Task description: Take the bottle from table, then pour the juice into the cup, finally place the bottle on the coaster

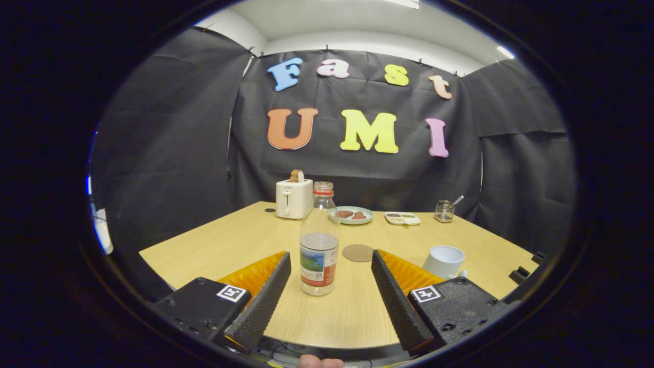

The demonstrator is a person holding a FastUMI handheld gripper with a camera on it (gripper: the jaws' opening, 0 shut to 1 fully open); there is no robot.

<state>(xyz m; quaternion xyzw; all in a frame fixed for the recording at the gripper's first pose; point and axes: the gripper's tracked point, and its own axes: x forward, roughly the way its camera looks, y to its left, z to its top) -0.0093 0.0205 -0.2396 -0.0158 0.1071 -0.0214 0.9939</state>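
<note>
wooden table (230,240) with bottle (319,245), coaster (357,252), cup (443,261), toaster (294,198), plate (351,215)

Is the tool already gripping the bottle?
No: the tool stands open, its fingers clear on both sides of the bottle, which stands upright on the table.

You look over a matt, pale wood-grain table (225,240). Your gripper (331,260) hangs spread, its fingers (265,301) ribbed matt black, rough-looking. The bottle (319,245) between them is clear glossy plastic, paper-labelled. The cup (443,261) looks smooth, the coaster (357,252) dull brown.
</note>
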